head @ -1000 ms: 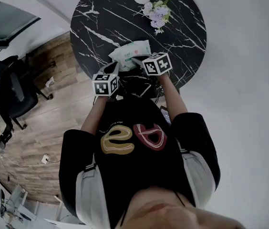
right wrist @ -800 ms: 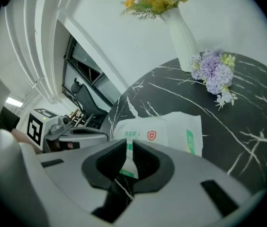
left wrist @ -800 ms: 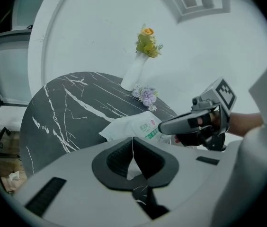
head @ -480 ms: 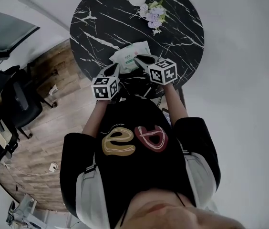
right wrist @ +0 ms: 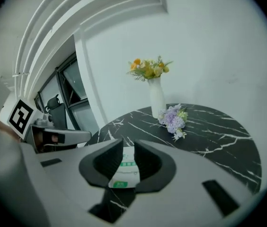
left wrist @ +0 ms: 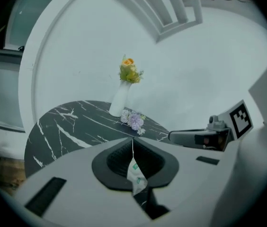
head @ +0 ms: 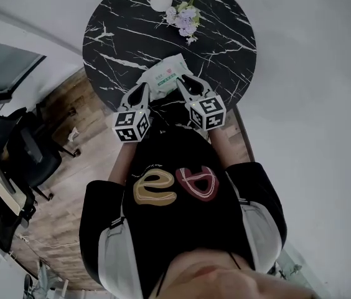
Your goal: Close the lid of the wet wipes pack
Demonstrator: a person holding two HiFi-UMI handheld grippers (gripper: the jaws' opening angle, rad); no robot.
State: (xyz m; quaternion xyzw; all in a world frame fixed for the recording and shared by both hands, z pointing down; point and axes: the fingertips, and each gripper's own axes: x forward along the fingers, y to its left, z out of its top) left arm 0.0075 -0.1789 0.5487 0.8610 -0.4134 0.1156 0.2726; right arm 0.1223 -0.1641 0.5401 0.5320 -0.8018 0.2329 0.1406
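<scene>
the right gripper (head: 182, 82) has drawn back from over the wet wipes pack (head: 165, 73) to its near-right side, jaws slightly apart and holding nothing. the left gripper (head: 142, 88) is clamped on the pack's left edge. the pack lies by the near edge of the table (head: 225, 42).

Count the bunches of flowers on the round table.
2. A yellow-orange bunch stands in the white vase at the table's far side; a purple bunch lies beside that vase. None looks hidden.

Glossy marbled table (head: 225, 48), plastic wipes pack (head: 166, 75) — smooth
</scene>
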